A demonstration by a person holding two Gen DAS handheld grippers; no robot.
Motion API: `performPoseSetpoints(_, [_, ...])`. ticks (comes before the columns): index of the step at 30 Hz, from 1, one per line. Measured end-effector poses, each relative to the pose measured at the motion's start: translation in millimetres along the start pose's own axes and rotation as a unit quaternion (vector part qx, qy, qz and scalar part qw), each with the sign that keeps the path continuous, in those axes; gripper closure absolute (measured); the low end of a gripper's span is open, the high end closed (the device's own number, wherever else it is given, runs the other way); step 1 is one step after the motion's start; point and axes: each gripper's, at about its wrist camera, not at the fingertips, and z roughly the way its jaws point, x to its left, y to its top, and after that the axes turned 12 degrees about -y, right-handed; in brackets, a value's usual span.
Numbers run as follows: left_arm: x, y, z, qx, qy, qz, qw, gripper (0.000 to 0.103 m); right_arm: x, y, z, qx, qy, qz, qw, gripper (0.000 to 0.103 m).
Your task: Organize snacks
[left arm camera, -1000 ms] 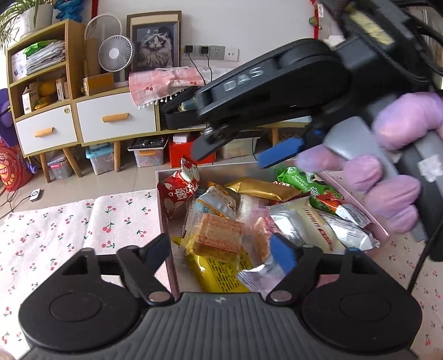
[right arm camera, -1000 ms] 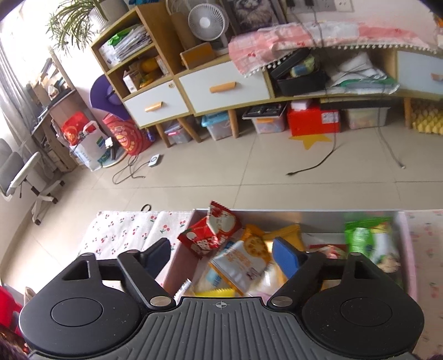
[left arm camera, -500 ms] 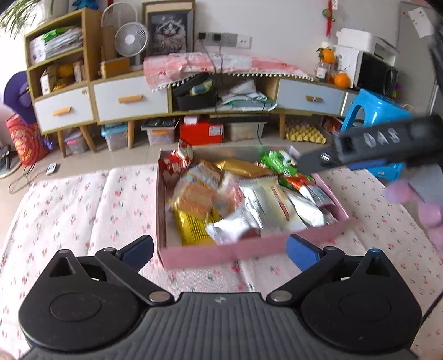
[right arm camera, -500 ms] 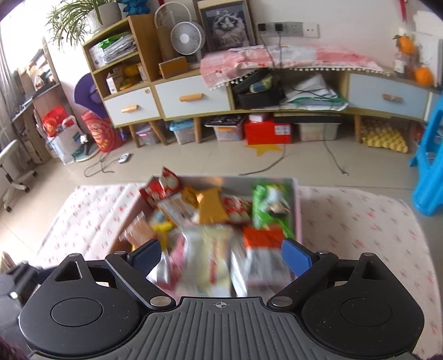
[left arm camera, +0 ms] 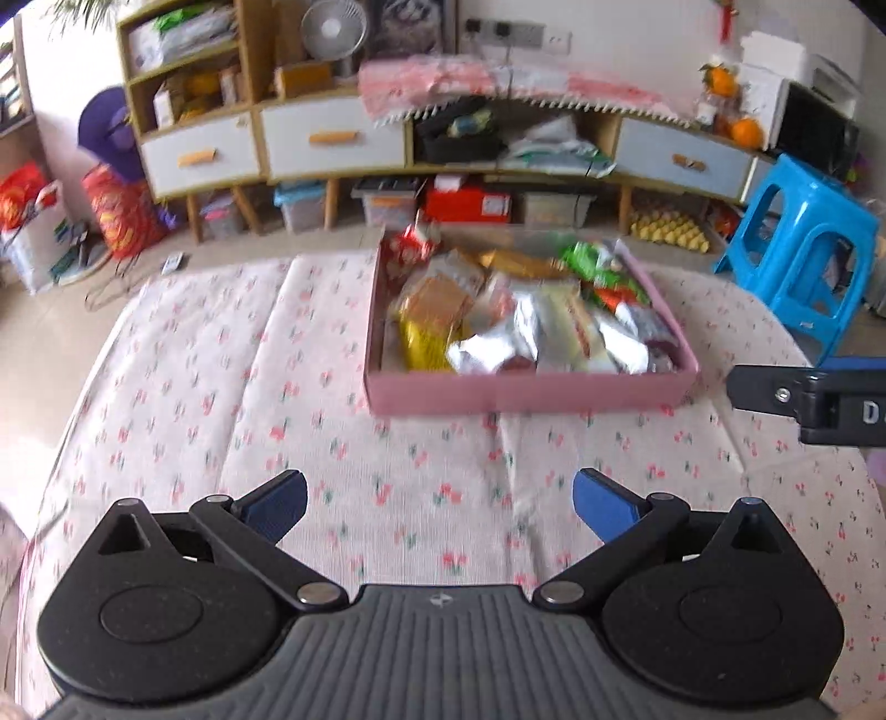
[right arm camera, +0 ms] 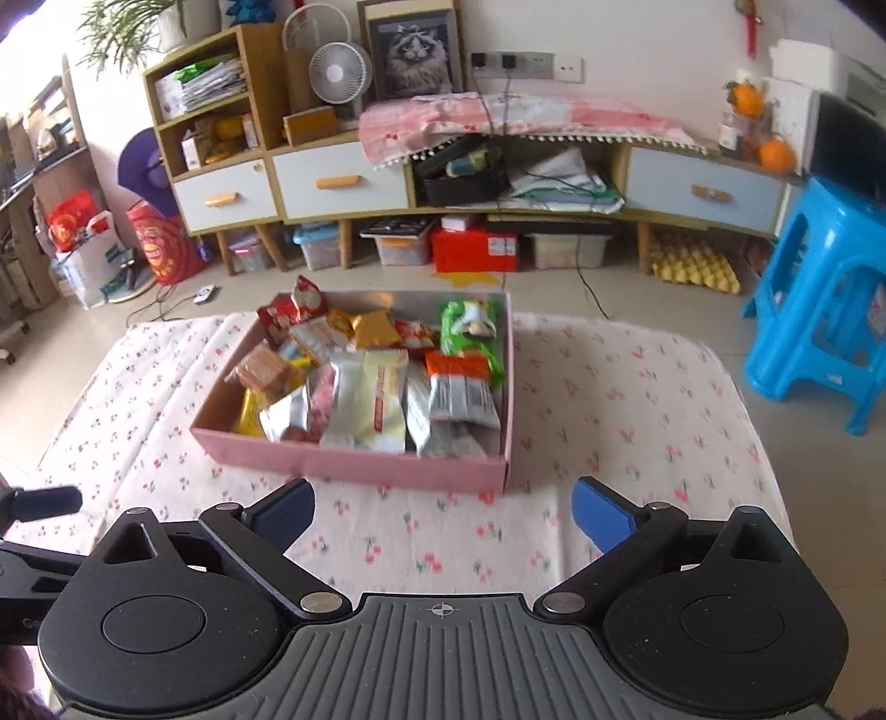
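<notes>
On a table covered by a white cloth (right arm camera: pixel 637 399) printed with small cherries, a shallow pink box (right arm camera: pixel 354 462) is set, and it is filled with wrapped snacks. Among them a cream packet (right arm camera: pixel 374 401) and silver foil packets (right arm camera: pixel 457 412) are seen at the near side, a green packet (right arm camera: pixel 470 327) at the far right corner, and a red packet (right arm camera: pixel 296 307) standing up at the far left corner. A clear-wrapped brown biscuit (right arm camera: pixel 263 374) is laid on a yellow packet (right arm camera: pixel 249 412) along the left wall.

The left gripper (left arm camera: pixel 440 507) is held over bare cloth on the near side of the box, its blue pads (left arm camera: pixel 601 507) spread wide with nothing between them. The right gripper (right arm camera: pixel 443 512) is likewise held short of the box; its jaws are opening, and only cloth is seen between the pads. Neither tool is touching the box or any packet. In the left view the tip of the right gripper is seen at the right edge, just beside the box's near right corner.

Beyond the table a low cabinet (right arm camera: pixel 343 183) with white drawers, a small fan (right arm camera: pixel 338 72), a framed cat picture (right arm camera: pixel 412 52) and a blue plastic stool (right arm camera: pixel 819 288) are visible
</notes>
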Motion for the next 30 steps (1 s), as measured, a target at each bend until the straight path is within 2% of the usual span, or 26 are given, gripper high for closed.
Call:
performPoseSetpoints(8, [-21.6, -17.0, -10.5, 0.010, 0.064, 0.027, 0.9975, 0.000, 12.0, -20.0, -10.9, 0.028, -0.021, -0.030, 0.999, 0.002])
performPoseSetpoints(12, [-24.9, -22.8, -11.4, 0.024, 0.045, 0.007, 0.9987, 0.000, 13.2, -26.6, -14.6, 0.037, -0.022, -0.025, 0.999, 0.002])
performPoseSetpoints(18, [-22.0, -22.9, -16.1, 0.016, 0.047, -0.018, 0.9986, 0.000, 18.3, -27.9, -15.0, 0.022, -0.046, -0.038, 0.998, 0.001])
performPoseSetpoints(24, [-21.2, -23.2, -16.2, 0.014, 0.055, -0.029, 0.9980, 0.000, 16.0, -27.5, -14.0, 0.031, -0.032, -0.026, 0.999, 0.001])
performPoseSetpoints(30, [-22.5, -23.1, -17.8, 0.010, 0.055, -0.029, 0.9980, 0.000, 13.4, -25.7, -17.0, 0.023, -0.042, -0.028, 0.998, 0.001])
